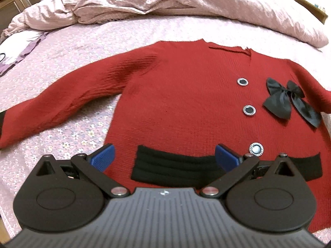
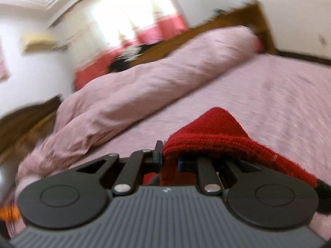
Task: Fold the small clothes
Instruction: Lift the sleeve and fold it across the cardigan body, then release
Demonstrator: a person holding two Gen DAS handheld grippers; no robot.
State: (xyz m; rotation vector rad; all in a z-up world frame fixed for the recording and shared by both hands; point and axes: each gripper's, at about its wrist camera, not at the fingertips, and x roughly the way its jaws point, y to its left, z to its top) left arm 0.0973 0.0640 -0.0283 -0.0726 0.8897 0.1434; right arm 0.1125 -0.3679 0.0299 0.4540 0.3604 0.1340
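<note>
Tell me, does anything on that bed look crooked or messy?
Mostly tidy. The red cardigan lies flat and buttoned, its left-hand sleeve a bit rumpled. The pink duvet is bunched up behind it. The right gripper pinches red knit.

Rumpled pink duvet (image 1: 165,2) (bunched) along wooden headboard (image 2: 217,26).

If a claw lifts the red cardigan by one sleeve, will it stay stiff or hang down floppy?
Probably floppy: the red cardigan is soft knit, and the part pinched in the right claw already drapes over it. It looks light, so it should lift easily. The knit seems grippy, not slippery, but the black bow may dangle.
</note>
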